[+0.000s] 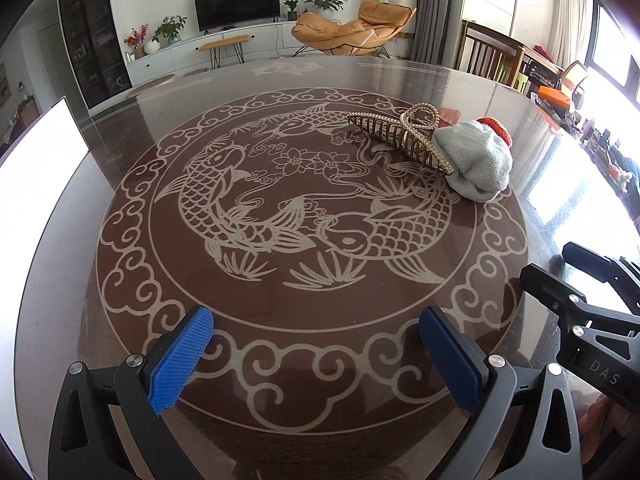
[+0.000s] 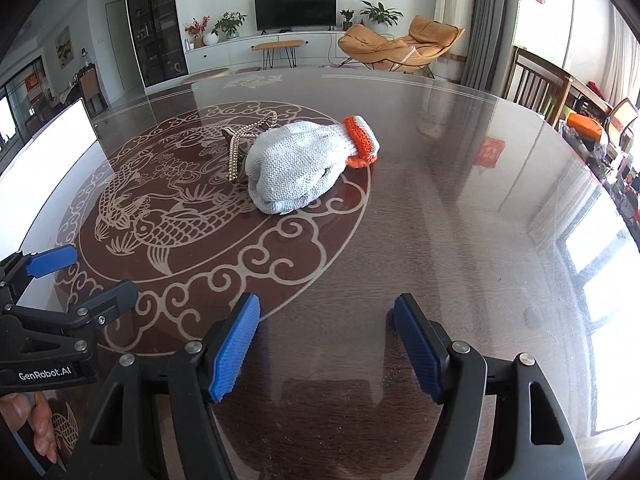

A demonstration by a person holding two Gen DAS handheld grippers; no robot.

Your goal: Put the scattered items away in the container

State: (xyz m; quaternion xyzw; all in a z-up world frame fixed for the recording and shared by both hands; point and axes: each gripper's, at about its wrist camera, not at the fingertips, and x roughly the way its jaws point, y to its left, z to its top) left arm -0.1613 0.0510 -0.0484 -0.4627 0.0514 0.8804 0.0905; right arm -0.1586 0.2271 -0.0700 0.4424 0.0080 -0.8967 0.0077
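In the right wrist view the knitted glove (image 2: pixel 296 168) covers most of the hair clip (image 2: pixel 240 148) behind it; only one beaded end and a few teeth show. A white panel (image 2: pixel 44 160) at the left is cut off by the picture's edge and so overexposed that it cannot be identified. At the bottom left, only the fingertips of a hand (image 2: pixel 36 424) show. In the left wrist view the right gripper (image 1: pixel 560 276) is cut off at the right edge.
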